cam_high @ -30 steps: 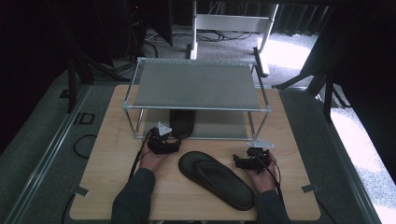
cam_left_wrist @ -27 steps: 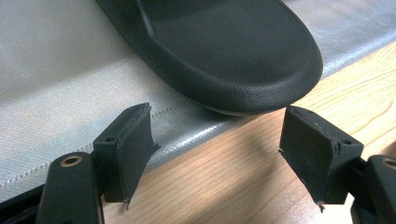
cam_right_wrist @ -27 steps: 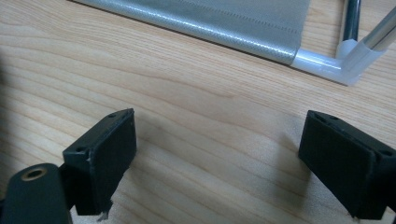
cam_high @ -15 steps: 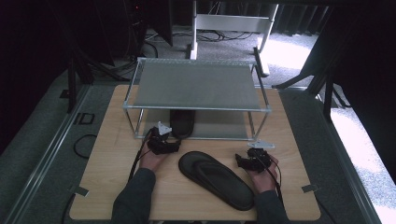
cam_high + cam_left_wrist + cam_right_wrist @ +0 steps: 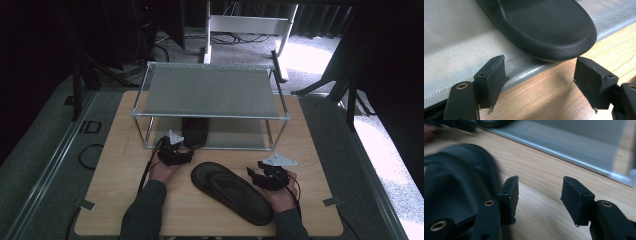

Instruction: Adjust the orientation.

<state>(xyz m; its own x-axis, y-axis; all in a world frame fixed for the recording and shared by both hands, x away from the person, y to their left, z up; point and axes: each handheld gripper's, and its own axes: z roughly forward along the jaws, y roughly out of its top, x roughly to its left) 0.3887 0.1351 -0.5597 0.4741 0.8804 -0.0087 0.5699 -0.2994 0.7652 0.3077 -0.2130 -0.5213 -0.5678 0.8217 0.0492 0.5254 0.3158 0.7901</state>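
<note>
Currently both tongs spread, empty. Left tongs [image 5: 540, 82] face the heel of the slipper [image 5: 544, 27] on the rack's lower shelf [image 5: 454, 50]; a shallow bite could slip off it. Right tongs [image 5: 539, 200] sit beside the second slipper [image 5: 232, 191] on the bench [image 5: 115, 190], risk nudging it.

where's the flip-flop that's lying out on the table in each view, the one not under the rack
High view: the flip-flop lies lower centre on the table, between the two grippers.
Left gripper view: not that one; the black sole here is the other flip-flop, on the rack's bottom shelf.
Right gripper view: left side, blurred, beside the left jaw.
Shared landmark: the rack's bottom shelf.
</note>
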